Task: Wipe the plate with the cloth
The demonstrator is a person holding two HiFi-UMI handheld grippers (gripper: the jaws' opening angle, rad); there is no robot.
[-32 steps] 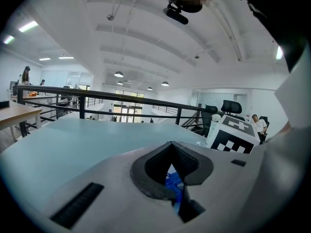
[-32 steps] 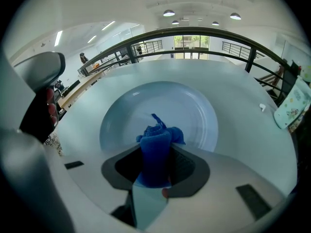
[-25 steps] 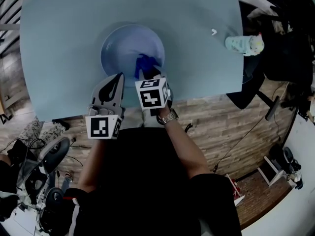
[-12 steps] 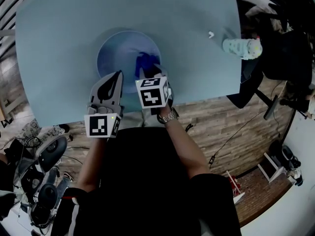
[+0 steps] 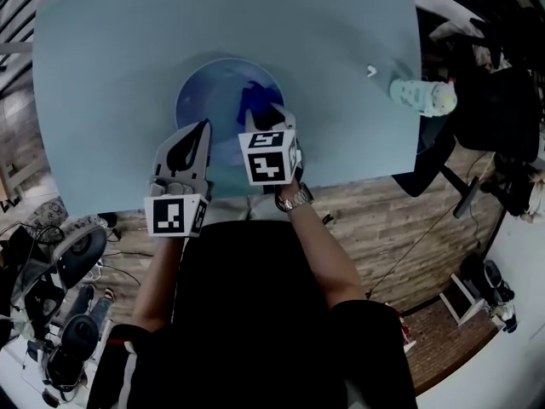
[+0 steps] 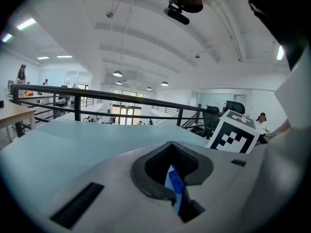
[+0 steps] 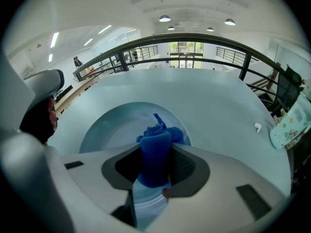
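A light blue plate [image 5: 209, 100] lies on the pale table [image 5: 102, 75] near its front edge. My right gripper [image 5: 269, 118] hangs over the plate's right half, shut on a bunched blue cloth [image 5: 255, 99]. In the right gripper view the cloth [image 7: 155, 149] sticks out between the jaws above the plate [image 7: 109, 127]. My left gripper [image 5: 201, 131] is at the plate's near-left rim. In the left gripper view, my left gripper [image 6: 175, 191] points up and is shut on a thin blue edge [image 6: 177, 182] that looks like that rim.
A patterned pouch [image 5: 421, 95] lies at the table's right edge, with a small white bit [image 5: 370, 72] beside it. The table's front edge runs just below the grippers. The person's legs, a wooden floor and office gear fill the lower part of the head view.
The right gripper has carried the cloth a little farther from me across the plate. The left gripper stays at the plate's rim.
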